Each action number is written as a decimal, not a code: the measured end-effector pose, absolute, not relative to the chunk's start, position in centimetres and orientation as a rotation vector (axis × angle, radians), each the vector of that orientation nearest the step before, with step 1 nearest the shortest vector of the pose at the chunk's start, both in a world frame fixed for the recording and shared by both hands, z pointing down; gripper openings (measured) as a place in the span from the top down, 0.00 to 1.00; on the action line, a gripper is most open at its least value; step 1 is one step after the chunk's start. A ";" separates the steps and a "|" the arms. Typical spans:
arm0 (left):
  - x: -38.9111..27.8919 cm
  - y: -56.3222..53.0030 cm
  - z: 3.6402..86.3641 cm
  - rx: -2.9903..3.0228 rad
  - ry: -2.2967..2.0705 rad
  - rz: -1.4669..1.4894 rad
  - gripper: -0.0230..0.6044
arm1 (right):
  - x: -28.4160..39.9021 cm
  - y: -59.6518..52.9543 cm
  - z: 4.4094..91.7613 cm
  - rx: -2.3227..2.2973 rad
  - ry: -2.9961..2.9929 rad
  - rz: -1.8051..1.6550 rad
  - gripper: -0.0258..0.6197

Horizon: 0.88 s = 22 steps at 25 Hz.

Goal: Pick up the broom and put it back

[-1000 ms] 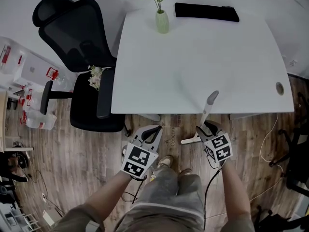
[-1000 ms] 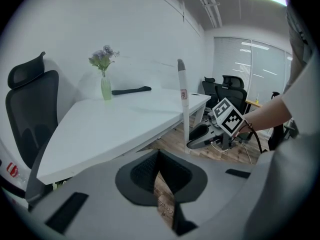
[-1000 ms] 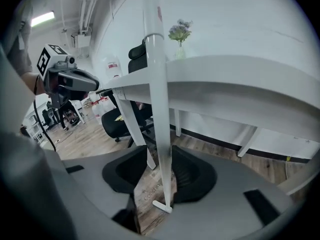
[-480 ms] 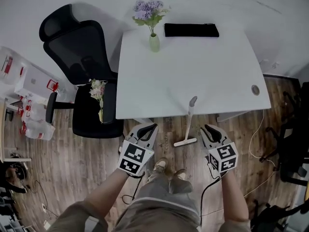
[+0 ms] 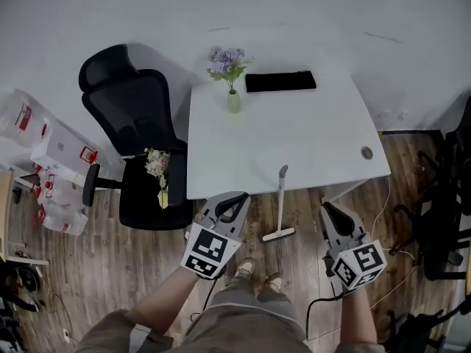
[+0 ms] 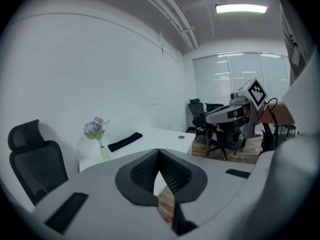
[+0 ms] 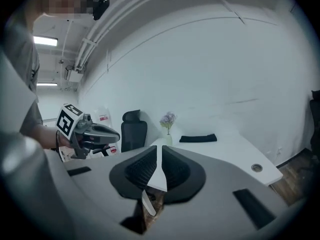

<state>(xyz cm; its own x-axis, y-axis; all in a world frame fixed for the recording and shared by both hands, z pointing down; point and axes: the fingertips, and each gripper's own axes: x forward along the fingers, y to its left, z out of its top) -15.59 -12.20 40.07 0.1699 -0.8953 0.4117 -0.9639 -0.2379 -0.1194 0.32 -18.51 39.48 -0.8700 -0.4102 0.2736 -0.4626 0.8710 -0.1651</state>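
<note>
The broom leans on the front edge of the white table, with its pale handle up and its head on the wood floor. Neither gripper touches it. My left gripper hovers just left of the handle, jaws shut with nothing between them; its pads meet at the tips. My right gripper hangs to the right of the broom, well apart from it. Its jaws have just been closing, and a thin slit remains with nothing in it.
On the table stand a vase of purple flowers and a flat black case. A black office chair with a bouquet on its seat stands left of the table. Boxes lie far left, with another chair and cables at right.
Both grippers have risen away from the floor. The right one has drawn off the broom handle to the right, its jaws narrowing. The broom stays leaning on the table.
</note>
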 end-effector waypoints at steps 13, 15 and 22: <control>-12.0 -9.5 32.4 2.428 -1.845 0.549 0.94 | 6.1 -11.3 30.0 0.848 -2.928 0.286 0.91; -11.2 -9.0 32.3 2.437 -1.825 0.535 0.94 | 6.8 -10.3 30.1 0.868 -2.927 0.281 0.91; -9.0 -7.7 33.4 2.429 -1.768 0.518 0.94 | 7.9 -9.9 31.2 0.869 -2.867 0.159 0.91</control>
